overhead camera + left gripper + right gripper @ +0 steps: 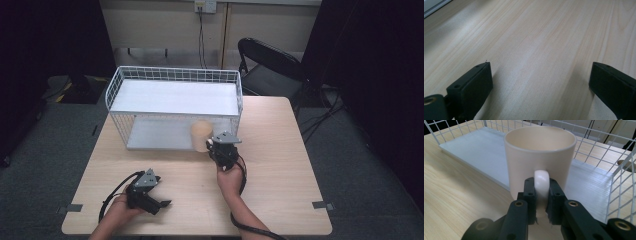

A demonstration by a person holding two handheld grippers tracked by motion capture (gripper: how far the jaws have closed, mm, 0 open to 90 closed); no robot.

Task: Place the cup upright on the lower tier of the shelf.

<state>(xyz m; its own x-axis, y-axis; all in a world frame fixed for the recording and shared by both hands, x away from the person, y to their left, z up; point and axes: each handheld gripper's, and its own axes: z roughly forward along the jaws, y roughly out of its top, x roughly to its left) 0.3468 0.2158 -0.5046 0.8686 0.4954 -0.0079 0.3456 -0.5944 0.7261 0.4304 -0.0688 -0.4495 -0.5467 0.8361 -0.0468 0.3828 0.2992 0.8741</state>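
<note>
Right fingers pinched on mug handle — left fingers spread, well apart.

mug: cream ceramic by the look, smooth, soft sheen; handle paler and glossier
table: light wood-grain top, matt, fine streaks running lengthwise
wire rack: thin white-coated metal mesh, behind the mug
rack shelves: white ribbed plastic sheet, dull, under and behind the mug
right gripper: matt black plastic jaws, brass-coloured screw inserts, at the mug's handle
left gripper: same matt black plastic
floor: grey carpet, rough
</note>
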